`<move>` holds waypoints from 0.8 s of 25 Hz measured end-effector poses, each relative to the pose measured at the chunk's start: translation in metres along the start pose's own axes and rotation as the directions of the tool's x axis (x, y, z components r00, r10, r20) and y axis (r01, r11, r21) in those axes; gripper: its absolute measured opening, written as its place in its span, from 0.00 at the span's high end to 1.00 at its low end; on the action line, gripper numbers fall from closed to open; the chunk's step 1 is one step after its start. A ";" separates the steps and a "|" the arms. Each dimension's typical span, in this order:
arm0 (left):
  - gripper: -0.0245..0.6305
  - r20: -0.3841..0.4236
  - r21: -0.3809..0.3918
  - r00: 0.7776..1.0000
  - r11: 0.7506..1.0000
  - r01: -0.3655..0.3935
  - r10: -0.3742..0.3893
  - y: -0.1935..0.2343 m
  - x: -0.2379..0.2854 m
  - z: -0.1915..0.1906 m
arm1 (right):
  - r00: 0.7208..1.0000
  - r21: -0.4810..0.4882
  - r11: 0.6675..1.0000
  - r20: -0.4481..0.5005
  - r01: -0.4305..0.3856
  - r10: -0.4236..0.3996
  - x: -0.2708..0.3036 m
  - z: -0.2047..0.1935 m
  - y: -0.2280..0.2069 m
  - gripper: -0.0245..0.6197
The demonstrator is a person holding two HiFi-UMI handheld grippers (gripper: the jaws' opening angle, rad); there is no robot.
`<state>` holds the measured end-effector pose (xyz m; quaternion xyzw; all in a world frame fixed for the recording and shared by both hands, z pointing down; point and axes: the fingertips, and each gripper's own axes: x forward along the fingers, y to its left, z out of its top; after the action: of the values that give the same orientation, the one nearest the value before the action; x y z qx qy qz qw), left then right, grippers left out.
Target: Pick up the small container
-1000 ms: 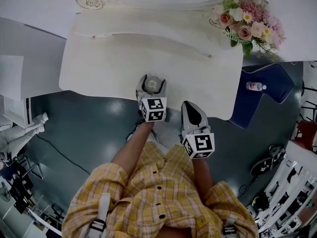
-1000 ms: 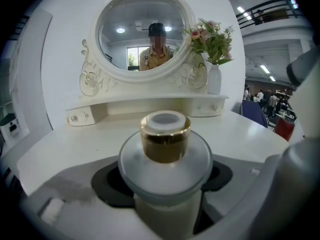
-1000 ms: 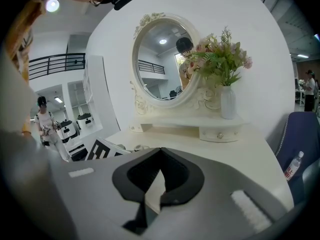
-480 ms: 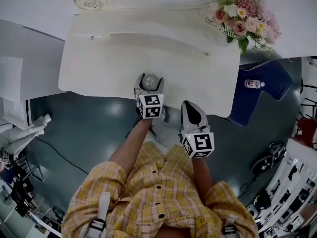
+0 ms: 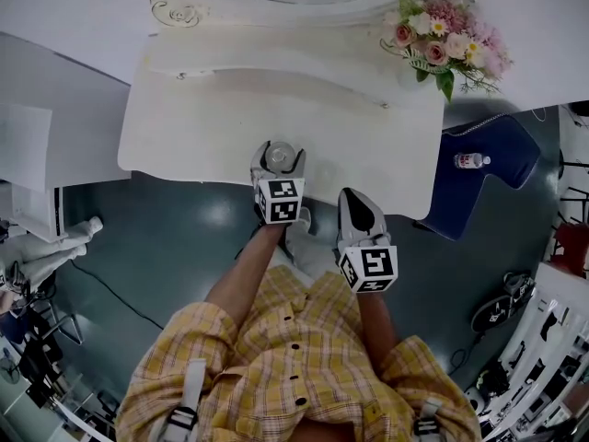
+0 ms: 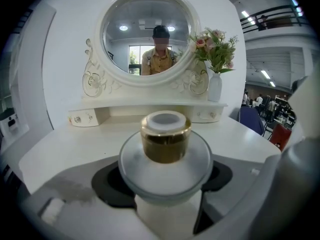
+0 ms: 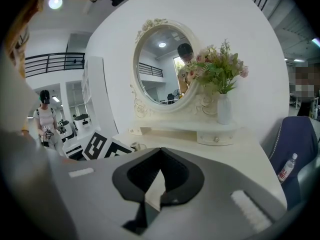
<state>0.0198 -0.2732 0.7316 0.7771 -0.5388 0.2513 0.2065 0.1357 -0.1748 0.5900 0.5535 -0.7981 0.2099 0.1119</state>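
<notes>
The small container (image 6: 165, 143) is a round frosted-glass jar with a gold collar and a white top. My left gripper (image 6: 165, 176) is shut on its wide body, and the dark pads (image 6: 107, 184) press on both sides. In the head view the container (image 5: 280, 153) sits in the left gripper (image 5: 279, 164) just over the front edge of the white vanity table (image 5: 221, 118). My right gripper (image 5: 355, 199) hangs beside it, off the table's front edge. In its own view the right gripper (image 7: 160, 154) is shut, tips together, with nothing held.
An oval mirror (image 6: 145, 34) stands at the back of the table above a low shelf with small drawers (image 6: 82, 118). A vase of pink flowers (image 5: 442, 40) stands at the back right. A blue chair (image 5: 497, 136) with a water bottle (image 5: 471, 161) is right of the table.
The left gripper stays shut on the container and has hardly shifted at the table's front edge. The right gripper has stayed put.
</notes>
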 end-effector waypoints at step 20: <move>0.43 0.066 0.001 0.997 0.999 0.043 -0.043 0.003 -0.074 0.035 | 0.997 -0.022 1.000 0.072 0.006 -0.005 -0.024 0.031 0.033 0.96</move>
<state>0.0009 -0.2404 0.6585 0.7964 -0.5284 0.2211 0.1939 0.1150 -0.1589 0.5456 0.5617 -0.8024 0.1806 0.0896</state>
